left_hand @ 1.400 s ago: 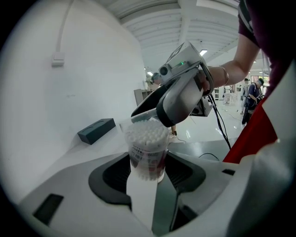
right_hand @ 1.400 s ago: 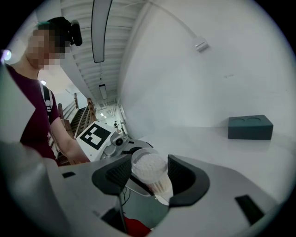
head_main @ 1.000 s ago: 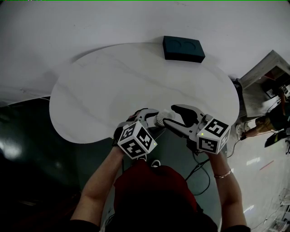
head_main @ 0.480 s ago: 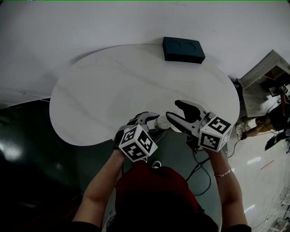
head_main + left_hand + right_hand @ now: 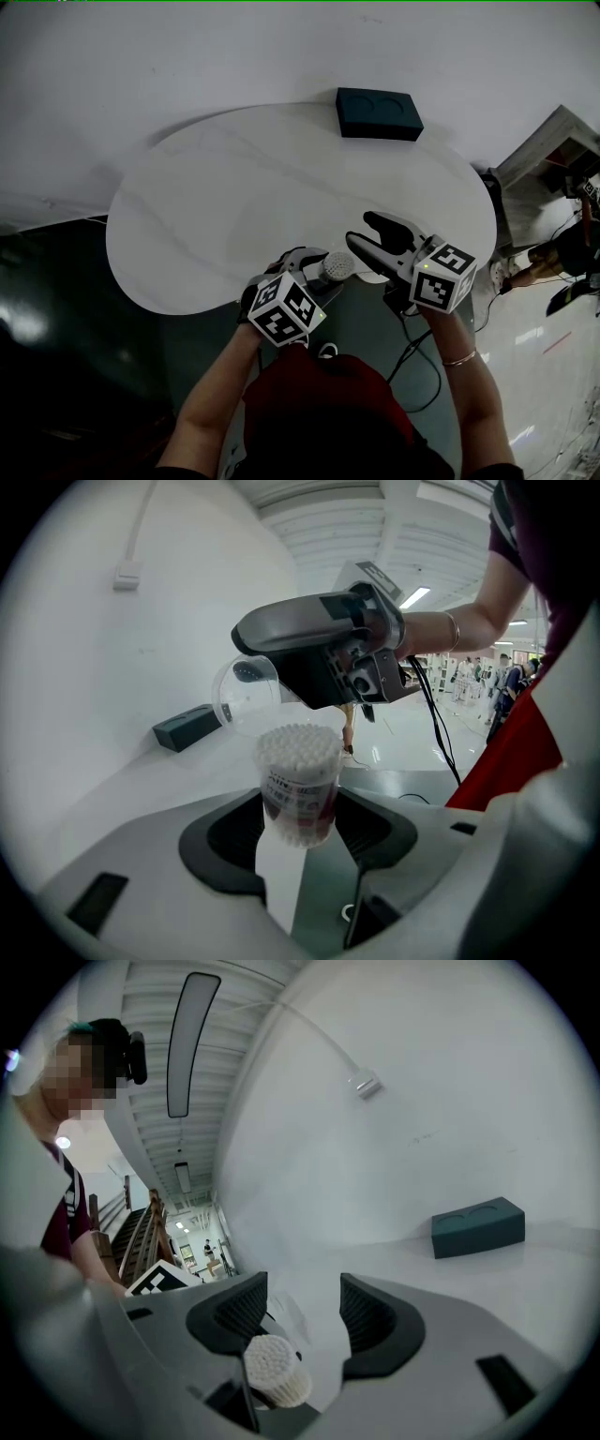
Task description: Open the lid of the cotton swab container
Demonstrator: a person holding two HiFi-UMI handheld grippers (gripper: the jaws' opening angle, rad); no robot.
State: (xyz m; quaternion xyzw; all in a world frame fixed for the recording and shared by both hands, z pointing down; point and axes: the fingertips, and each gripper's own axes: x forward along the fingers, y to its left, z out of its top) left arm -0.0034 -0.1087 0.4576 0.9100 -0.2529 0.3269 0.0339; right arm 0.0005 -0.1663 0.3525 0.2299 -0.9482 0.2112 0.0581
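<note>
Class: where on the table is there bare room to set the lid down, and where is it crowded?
Free: left and middle of the table, up to the dark box at the far edge. Crowded: the near right edge, where left gripper, swab container and right gripper with the lid meet.

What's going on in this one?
A person works with two handheld grippers at the near edge of a white table. The left gripper is clamped on the swab container, open end up with the swab tips exposed. The clear lid is already off. It sits at the tips of the right gripper, which seems to hold it just beside the container. A dark box sits at the table's far edge.
</note>
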